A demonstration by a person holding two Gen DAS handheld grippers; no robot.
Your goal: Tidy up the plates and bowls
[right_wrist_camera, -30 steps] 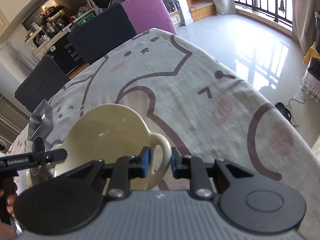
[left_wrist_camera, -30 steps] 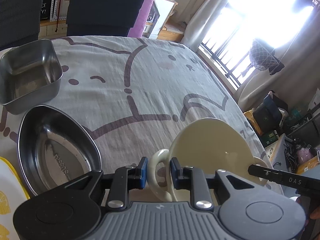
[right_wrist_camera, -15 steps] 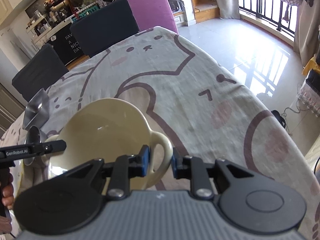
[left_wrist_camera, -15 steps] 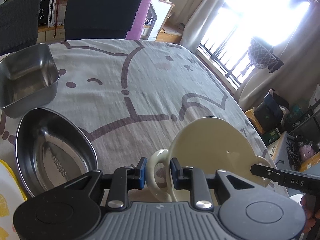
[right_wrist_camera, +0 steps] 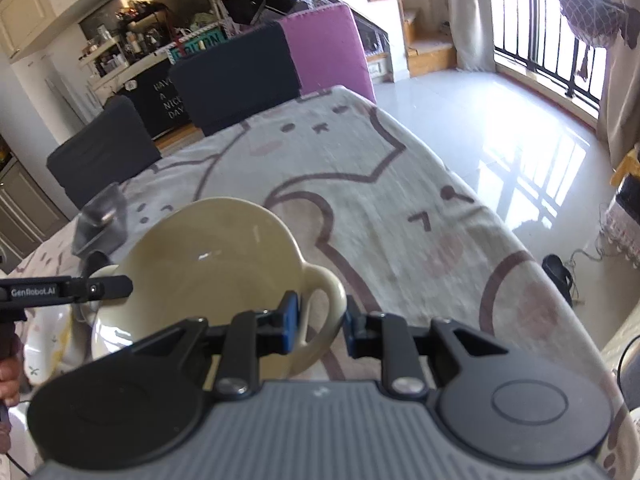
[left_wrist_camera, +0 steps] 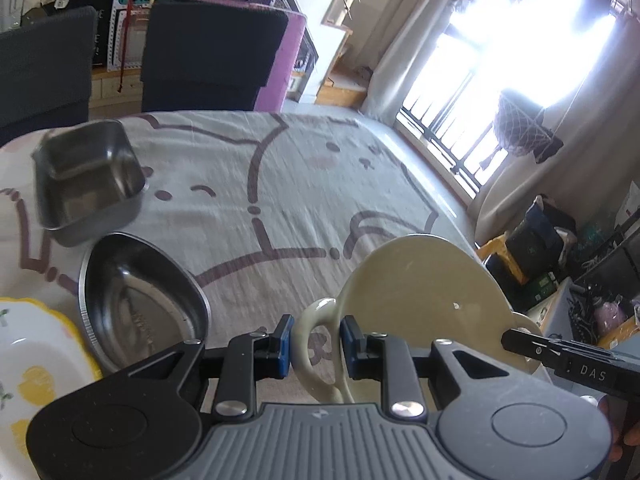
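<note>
Two claws (left_wrist_camera: 314, 346) (right_wrist_camera: 320, 326) (blue-padded) clamping cream bowl's (left_wrist_camera: 424, 296) handles.

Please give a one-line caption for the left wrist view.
Left gripper clamps a handle of the cream bowl beside two steel dishes.

Dark chairs (right_wrist_camera: 236, 92) behind cartoon tablecloth (left_wrist_camera: 304, 200), glossy floor (right_wrist_camera: 500, 136), bright barred window (left_wrist_camera: 492, 92).

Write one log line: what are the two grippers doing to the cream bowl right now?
left gripper: shut on bowl handle | right gripper: shut on other handle | nearby: oval dish, square tin
</note>
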